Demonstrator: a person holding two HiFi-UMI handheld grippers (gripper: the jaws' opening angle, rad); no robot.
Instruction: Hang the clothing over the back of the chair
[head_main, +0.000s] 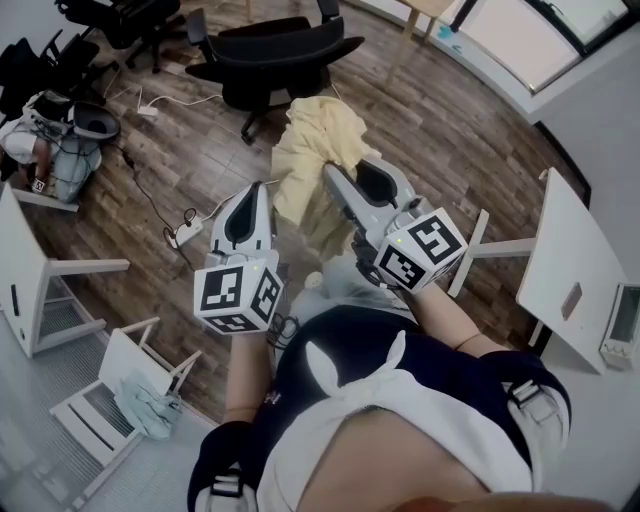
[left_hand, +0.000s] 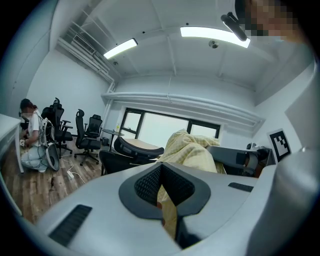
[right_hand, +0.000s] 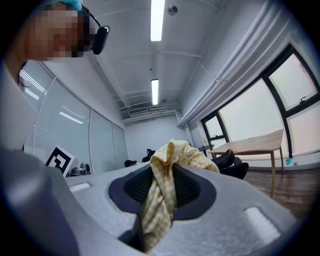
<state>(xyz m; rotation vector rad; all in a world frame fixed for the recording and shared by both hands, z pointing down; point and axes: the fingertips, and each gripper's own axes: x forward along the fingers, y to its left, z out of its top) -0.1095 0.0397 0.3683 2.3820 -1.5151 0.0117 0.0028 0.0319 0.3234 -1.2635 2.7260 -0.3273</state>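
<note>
A pale yellow checked garment (head_main: 318, 150) hangs bunched between my two grippers, above the wood floor. My left gripper (head_main: 264, 188) is shut on one part of it; a strip of the cloth (left_hand: 169, 212) runs down between its pads. My right gripper (head_main: 334, 176) is shut on another part, and a twisted fold (right_hand: 159, 197) fills its jaws. Both grippers point roughly level toward a black office chair (head_main: 272, 55) just beyond the garment. The chair's backrest (left_hand: 135, 148) shows left of the cloth in the left gripper view, and the chair (right_hand: 231, 162) sits low at right in the right gripper view.
More black chairs (head_main: 130, 20) stand at the far left, where a person (head_main: 55, 150) crouches. A power strip (head_main: 185, 232) and cable lie on the floor. White desks (head_main: 25, 280) (head_main: 565, 270) flank me, a white rack (head_main: 120, 390) is at lower left, and a wooden table (right_hand: 257, 145) is by the window.
</note>
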